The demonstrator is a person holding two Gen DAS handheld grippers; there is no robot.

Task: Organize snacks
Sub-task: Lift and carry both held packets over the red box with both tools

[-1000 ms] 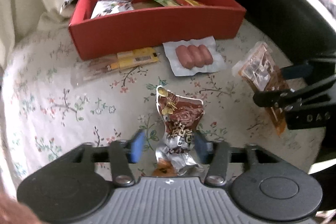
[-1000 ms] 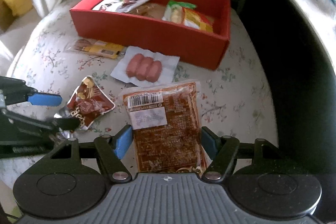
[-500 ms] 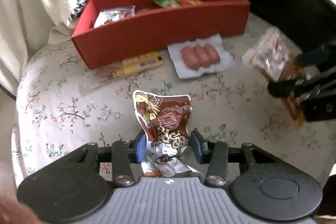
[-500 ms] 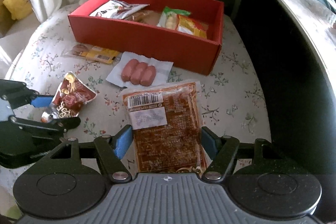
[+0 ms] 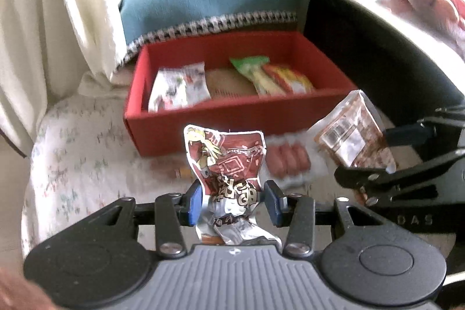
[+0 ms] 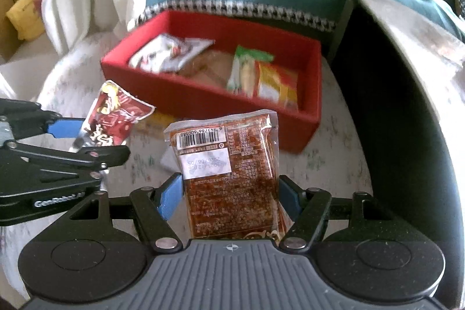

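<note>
**Foil and clear packets lifted before red box**

Left gripper [image 5: 234, 204]: clamped on crumpled maroon foil snack packet [image 5: 229, 164], held upright above floral tablecloth [image 5: 75, 153]. Right gripper [image 6: 229, 198]: pinching flat clear packet of brown snack [image 6: 232, 170], barcode uppermost. Red box [image 6: 203, 98] beyond both, holding white, green and yellow packets. Sausage pack [image 5: 287, 161] on cloth beside box.

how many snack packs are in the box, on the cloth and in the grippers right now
In the red box: 3 — white pack, green pack, yellow-red pack
On the cloth: 2 — sausage pack, yellow pack
In grippers: 2 — maroon packet, brown pouch
Total: 7
</note>
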